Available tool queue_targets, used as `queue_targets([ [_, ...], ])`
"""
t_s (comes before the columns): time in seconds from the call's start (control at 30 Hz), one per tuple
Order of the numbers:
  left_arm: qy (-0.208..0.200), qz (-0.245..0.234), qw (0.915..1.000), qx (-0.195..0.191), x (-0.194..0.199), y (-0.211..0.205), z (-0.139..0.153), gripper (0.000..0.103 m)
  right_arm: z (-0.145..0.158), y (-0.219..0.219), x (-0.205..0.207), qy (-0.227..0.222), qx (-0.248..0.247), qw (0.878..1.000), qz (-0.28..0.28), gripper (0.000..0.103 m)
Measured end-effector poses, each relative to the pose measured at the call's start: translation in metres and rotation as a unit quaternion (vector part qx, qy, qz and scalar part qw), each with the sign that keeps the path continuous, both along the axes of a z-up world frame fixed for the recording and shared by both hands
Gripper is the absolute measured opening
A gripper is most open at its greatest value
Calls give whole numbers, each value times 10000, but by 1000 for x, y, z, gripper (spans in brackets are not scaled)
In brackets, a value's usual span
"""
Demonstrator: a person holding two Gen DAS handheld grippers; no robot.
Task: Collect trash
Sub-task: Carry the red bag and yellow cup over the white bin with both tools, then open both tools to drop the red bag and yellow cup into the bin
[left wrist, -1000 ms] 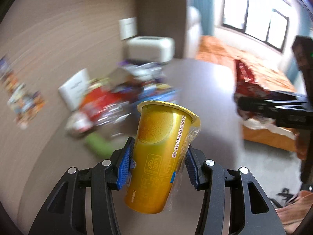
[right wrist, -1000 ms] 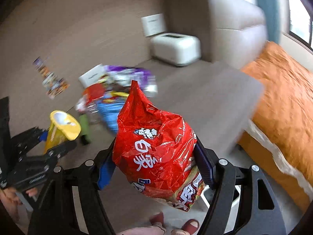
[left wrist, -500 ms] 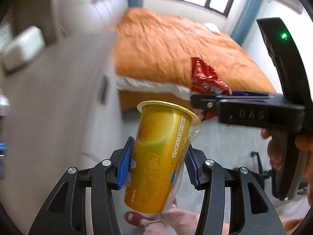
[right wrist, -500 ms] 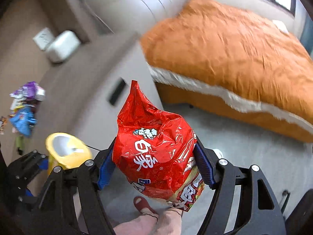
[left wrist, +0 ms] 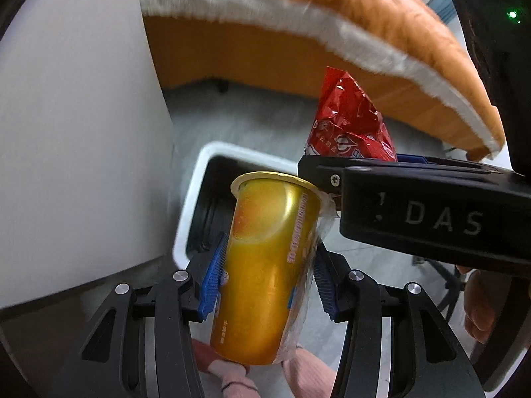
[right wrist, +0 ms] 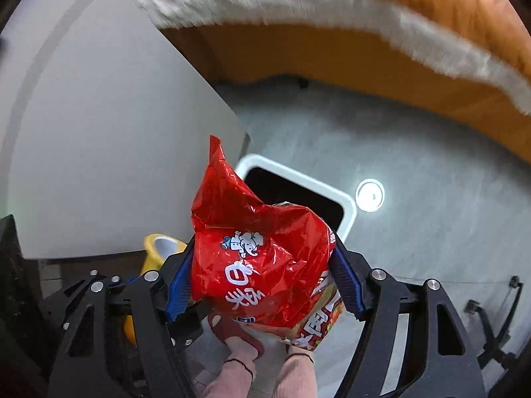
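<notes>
A yellow drink cup (left wrist: 265,262) stands clamped between the blue pads of my left gripper (left wrist: 267,275), rim up. Below and beyond it on the grey floor is a white-rimmed bin (left wrist: 199,179) with a dark inside. The right gripper's black body (left wrist: 431,212) crosses the left wrist view at the right, with the red snack bag (left wrist: 348,122) sticking up from it. In the right wrist view my right gripper (right wrist: 262,278) is shut on that crumpled red bag (right wrist: 259,258), which hangs over the near corner of the bin (right wrist: 348,205). The yellow cup (right wrist: 159,248) shows at the lower left.
A grey table top (right wrist: 109,152) fills the left side, its corner close to the bin. An orange bed with a white fringe (right wrist: 365,23) arcs across the top. A round white disc (right wrist: 370,195) lies on the floor. The person's slippered feet (right wrist: 239,335) stand below the grippers.
Both grippers swung away from the trash-strewn table top, tipped downward and sank toward the floor. The bin has come into view under them. Cup and bag stay gripped.
</notes>
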State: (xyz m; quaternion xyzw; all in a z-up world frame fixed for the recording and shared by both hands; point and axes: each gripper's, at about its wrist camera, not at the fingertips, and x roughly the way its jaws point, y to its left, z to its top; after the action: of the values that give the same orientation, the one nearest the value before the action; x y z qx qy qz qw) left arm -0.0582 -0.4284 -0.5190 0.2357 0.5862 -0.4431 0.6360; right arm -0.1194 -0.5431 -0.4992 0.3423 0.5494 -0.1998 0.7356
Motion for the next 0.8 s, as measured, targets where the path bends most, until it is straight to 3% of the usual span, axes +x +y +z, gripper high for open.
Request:
queue_targets([
  [0.13,51,-35,9997,256,-2,-3,-64,49,-74,-7,7,219,197,9995,86,72],
  [0.17,20,-25,9996,295,-2,-4,-77,55,-88,-6,8,294,174,9993,166,77],
  [0.2,27,-8,9995,320,-2,-5,-83,86,-100,-4,9,385,113,9989,259,86],
  [0.23,48,30,9993,368,-2,-2,-92,100,-109,-3,8,485,-2,9983,332,99],
  [0.37,-31,41,9984,566,1,3,-116,98,-128,-3,-3,708,-223,9967,339,98],
  [0.47,-127,6,9977,659,-1,7,-111,98,-127,-4,-14,753,-166,9968,226,98],
  [0.6,-184,13,9977,651,1,1,-94,98,-102,1,-18,716,-209,9970,228,98],
  [0.8,-263,146,9984,469,-1,2,-33,98,-49,5,-21,521,-334,9979,200,98],
])
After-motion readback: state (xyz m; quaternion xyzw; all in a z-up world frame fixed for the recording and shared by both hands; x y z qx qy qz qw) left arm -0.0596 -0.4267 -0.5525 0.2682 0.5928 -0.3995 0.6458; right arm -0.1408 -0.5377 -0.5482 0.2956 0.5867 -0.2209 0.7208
